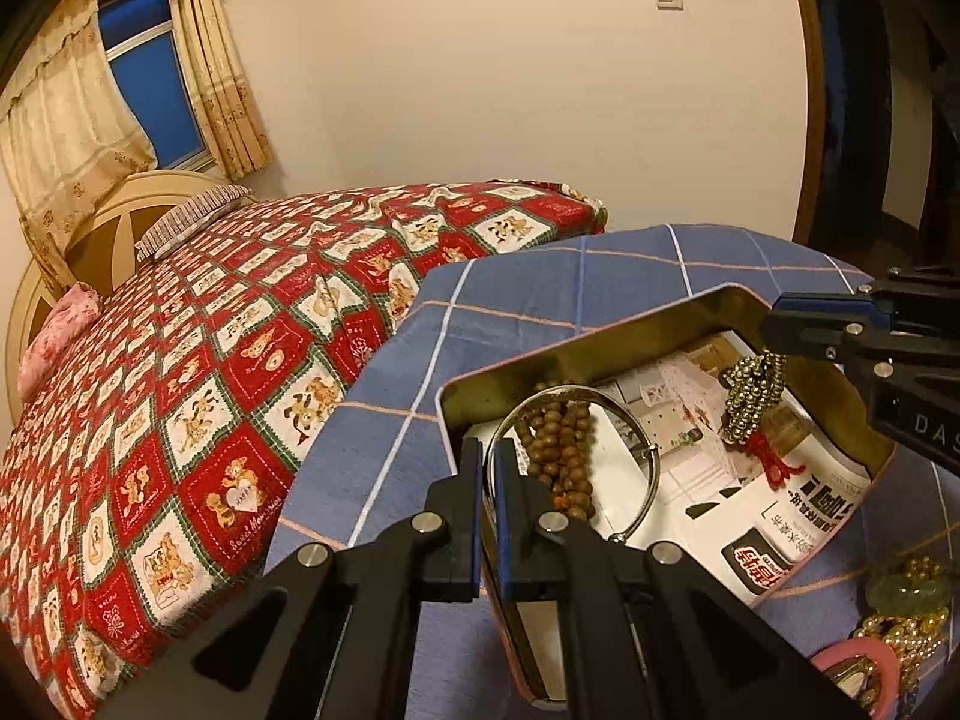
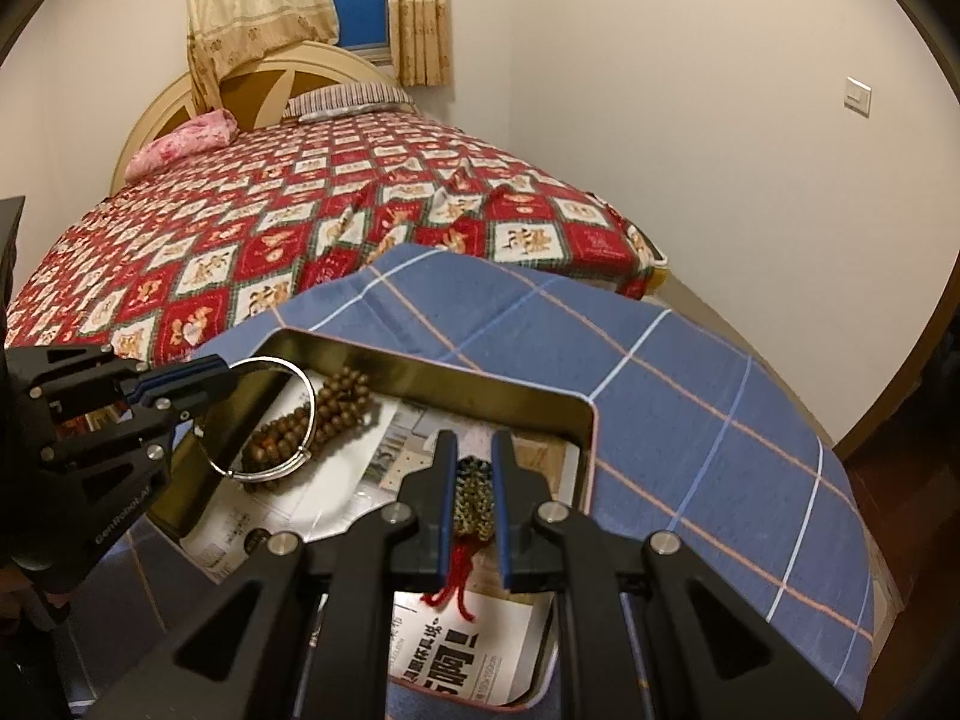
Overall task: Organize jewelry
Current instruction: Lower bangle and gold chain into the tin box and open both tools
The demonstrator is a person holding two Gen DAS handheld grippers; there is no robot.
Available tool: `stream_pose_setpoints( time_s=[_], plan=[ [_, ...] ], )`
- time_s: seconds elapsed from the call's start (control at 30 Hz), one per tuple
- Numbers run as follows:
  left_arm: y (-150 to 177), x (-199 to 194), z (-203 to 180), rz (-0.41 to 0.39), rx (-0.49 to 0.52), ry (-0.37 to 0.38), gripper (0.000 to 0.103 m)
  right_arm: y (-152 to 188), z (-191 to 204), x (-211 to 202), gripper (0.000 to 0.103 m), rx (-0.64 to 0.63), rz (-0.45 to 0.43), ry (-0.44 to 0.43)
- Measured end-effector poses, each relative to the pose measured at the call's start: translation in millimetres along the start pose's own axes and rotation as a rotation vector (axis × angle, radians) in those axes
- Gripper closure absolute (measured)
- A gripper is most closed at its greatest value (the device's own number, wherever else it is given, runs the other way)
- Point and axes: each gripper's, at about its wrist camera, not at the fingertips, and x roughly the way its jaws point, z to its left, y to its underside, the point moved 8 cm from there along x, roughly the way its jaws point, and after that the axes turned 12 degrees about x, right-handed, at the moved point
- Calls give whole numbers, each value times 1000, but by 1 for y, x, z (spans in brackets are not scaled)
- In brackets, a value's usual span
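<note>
An open metal tin [image 1: 600, 330] [image 2: 480, 375], lined with printed paper, sits on the blue checked cloth. My left gripper [image 1: 491, 450] [image 2: 225, 375] is shut on a thin silver bangle [image 1: 651, 468] [image 2: 309, 414] and holds it over the tin's left part. Brown wooden beads [image 1: 561, 450] [image 2: 330, 408] lie in the tin under the bangle. My right gripper [image 2: 474, 450] [image 1: 774, 324] is shut on a dark gold bead bracelet [image 1: 750, 396] [image 2: 474, 495] with a red tassel [image 1: 774, 462] [image 2: 453, 585], which hangs over the tin's right part.
More jewelry lies outside the tin on the cloth [image 1: 540, 276] at the lower right: gold beads with a green stone [image 1: 909, 591] and a pink ring-shaped item [image 1: 864, 660]. A bed with a red patterned quilt [image 1: 210, 360] [image 2: 300, 228] stands behind the table.
</note>
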Motion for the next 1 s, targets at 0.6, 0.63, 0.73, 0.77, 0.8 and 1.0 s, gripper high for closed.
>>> stream_pose_setpoints(
  time_s=[0.6, 0.63, 0.73, 0.77, 0.8, 1.0],
  plan=[
    [0, 0, -8, 5, 29, -31, 96, 9, 0, 5, 89, -25, 18, 28],
    [-1, -2, -8, 1, 28, -32, 95, 9, -1, 6, 89, -23, 20, 33],
    [-3, -7, -5, -5, 20, -50, 93, 10, -4, 6, 86, -11, 21, 44],
    [-3, -9, -4, -6, 16, -53, 91, 11, -6, 5, 78, -8, 19, 52],
    [-2, -10, -3, -8, 12, -55, 81, 11, -7, 5, 66, -4, 18, 55],
    [0, -26, 4, -50, 2, -104, 31, 15, -8, -1, 52, 4, 12, 56]
  ],
)
